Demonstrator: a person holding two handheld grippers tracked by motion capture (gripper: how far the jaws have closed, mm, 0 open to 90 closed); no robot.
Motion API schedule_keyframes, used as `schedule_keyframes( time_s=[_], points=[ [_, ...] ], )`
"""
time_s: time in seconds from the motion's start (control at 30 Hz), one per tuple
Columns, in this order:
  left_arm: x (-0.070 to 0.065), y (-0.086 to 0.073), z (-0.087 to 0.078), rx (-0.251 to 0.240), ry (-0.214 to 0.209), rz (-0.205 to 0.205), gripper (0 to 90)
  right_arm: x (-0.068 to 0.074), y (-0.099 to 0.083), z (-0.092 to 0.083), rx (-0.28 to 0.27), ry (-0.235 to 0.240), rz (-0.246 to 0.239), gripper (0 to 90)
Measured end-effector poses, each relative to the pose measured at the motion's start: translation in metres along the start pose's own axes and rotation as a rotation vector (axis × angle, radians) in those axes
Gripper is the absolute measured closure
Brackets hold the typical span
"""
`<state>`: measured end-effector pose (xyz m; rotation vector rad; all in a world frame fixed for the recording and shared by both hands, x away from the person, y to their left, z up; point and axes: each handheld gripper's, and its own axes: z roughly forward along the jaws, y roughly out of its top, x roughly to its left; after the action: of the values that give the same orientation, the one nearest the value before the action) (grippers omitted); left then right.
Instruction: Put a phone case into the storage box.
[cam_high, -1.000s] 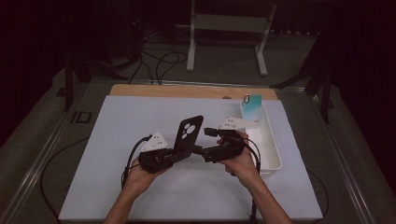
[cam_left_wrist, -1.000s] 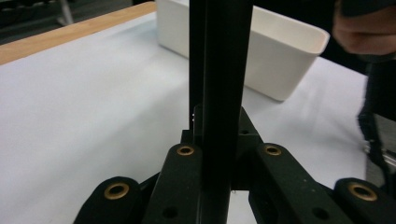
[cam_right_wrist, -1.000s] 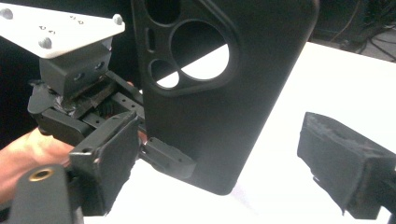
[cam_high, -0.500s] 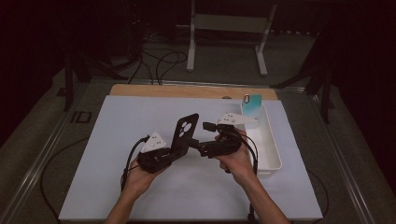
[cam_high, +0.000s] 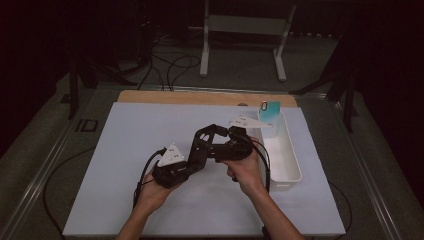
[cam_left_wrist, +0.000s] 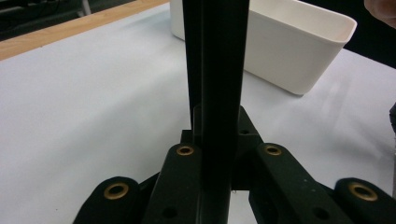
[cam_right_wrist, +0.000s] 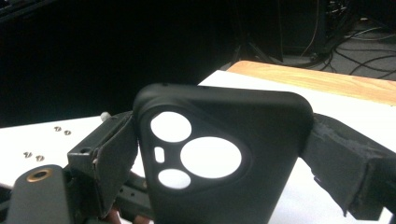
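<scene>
At the middle of the high view, both the left claw (cam_high: 196, 156) and right claw (cam_high: 214, 146) pinch the black rubbery phone case (cam_high: 202, 145), with no writing on it to read and its lower part cut off in the right gripper view.

A: High view sits above the person's side, looking forward and down over the whole table (cam_high: 125, 200), far enough back to take in the floor and stand legs beyond.

B: And the left gripper view?

A: Rides the left hand-held gripper (cam_high: 192, 157), low, looking along its jaws. A black phone case (cam_left_wrist: 215, 93) stands edge-on right at the lens; the white bin (cam_left_wrist: 299, 46) lies behind.

B: Right gripper view?

A: On the right hand-held gripper (cam_high: 212, 145), very near, facing the case's (cam_right_wrist: 224, 154) back with its camera cut-outs, the table's wooden edge (cam_right_wrist: 317, 77) farther off.

B: Shared ground?

A: All three catch the case (cam_high: 202, 145) and the white tabletop; high view and left gripper view share the bin (cam_high: 285, 165).
</scene>
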<state>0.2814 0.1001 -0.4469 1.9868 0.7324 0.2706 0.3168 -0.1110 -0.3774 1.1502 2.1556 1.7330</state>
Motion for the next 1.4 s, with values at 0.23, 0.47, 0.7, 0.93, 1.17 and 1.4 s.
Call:
schedule_keyframes(
  time_s=[0.23,0.47,0.7,0.93,1.17,1.4],
  points=[
    [-0.003,-0.001,0.004,0.011,0.002,0.006,84.8,0.004,0.000,0.004,-0.006,-0.020,-0.016,10.9],
    [-0.004,-0.002,0.006,0.019,0.001,0.006,84.7,0.006,-0.002,0.006,-0.006,-0.040,-0.024,12.5],
    [-0.002,-0.002,0.005,0.017,-0.001,0.008,79.1,0.007,-0.002,0.005,-0.004,-0.038,-0.033,13.4],
    [0.003,-0.001,-0.003,-0.007,0.012,0.001,56.6,0.006,-0.002,0.004,-0.008,-0.046,-0.041,13.4],
    [0.008,-0.002,-0.014,-0.045,0.114,-0.013,23.4,0.005,-0.001,0.002,-0.015,-0.052,-0.037,13.4],
    [0.017,-0.006,-0.025,-0.071,0.158,-0.048,7.2,0.003,-0.001,0.002,-0.013,-0.056,-0.042,13.4]
  ],
)
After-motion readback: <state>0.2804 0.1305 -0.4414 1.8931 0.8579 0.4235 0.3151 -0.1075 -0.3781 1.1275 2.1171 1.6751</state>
